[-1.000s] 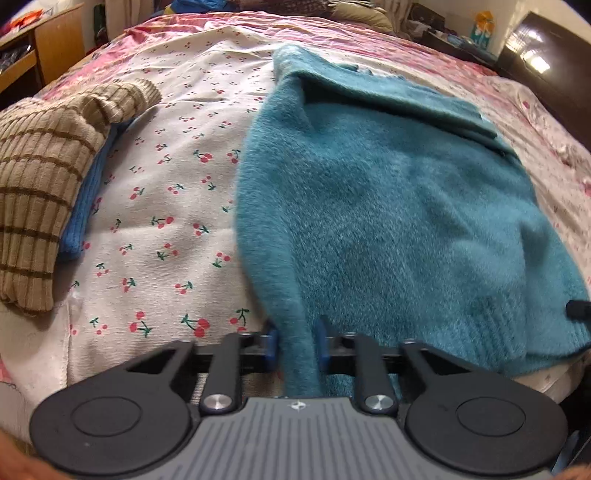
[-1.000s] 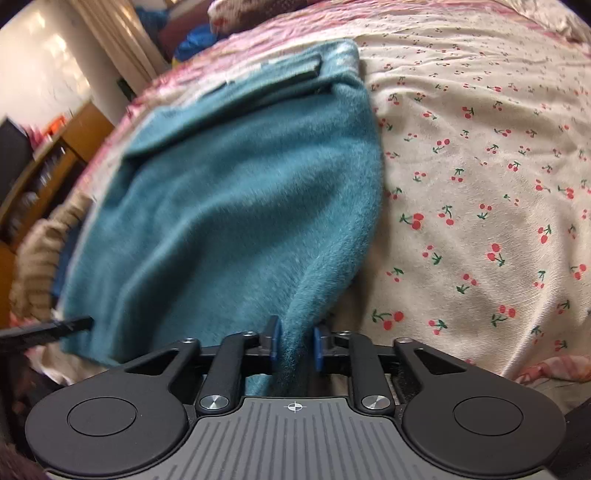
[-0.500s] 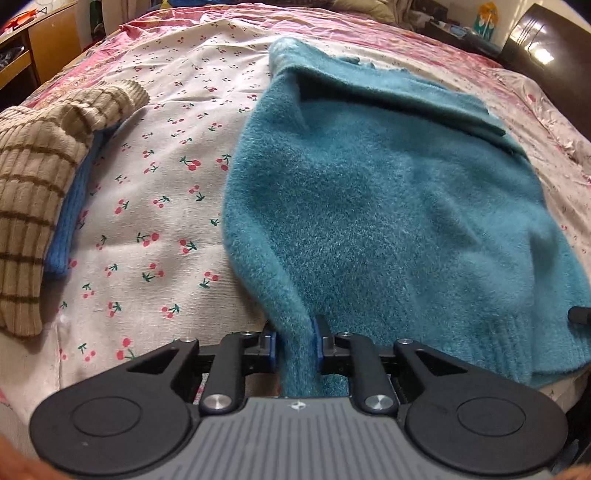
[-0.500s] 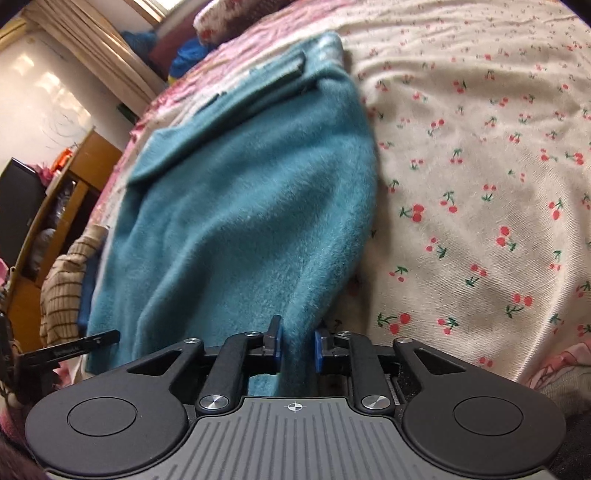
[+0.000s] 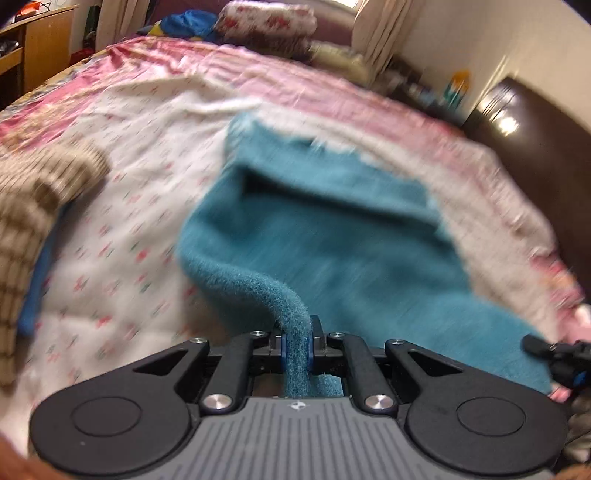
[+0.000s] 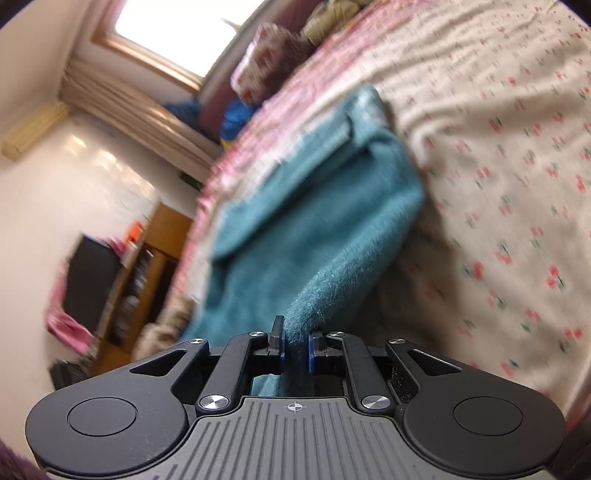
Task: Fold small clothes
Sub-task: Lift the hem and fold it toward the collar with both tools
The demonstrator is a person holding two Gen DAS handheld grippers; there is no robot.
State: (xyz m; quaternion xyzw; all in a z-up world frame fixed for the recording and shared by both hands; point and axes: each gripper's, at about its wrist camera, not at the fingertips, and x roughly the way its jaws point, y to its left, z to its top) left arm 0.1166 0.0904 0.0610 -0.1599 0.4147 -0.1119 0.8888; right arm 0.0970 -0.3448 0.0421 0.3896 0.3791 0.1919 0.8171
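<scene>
A bedroom bed with a cherry-print sheet (image 5: 122, 236) fills both views. The teal sweater (image 5: 332, 236) stretches away from both tools toward the far pillows, its near hem raised. The left gripper (image 5: 295, 343) and right gripper (image 6: 294, 349) each pinch a near corner. A brown striped garment (image 5: 33, 206) lies left.

Heavily smeared by motion in both views: cherry-print sheet (image 5: 122, 236) and teal sweater (image 5: 332, 229) streaked, striped knit (image 5: 33, 206) soft at left. Sharp only up close, on each gripper body and the pinched teal fibres. Bright daylight from a blown-out window (image 6: 184, 33) in the right wrist view; glare patches on the glossy wall (image 6: 92, 162) and dark cabinet (image 5: 509, 122). Strong fisheye bending and dark vignetted corners.
</scene>
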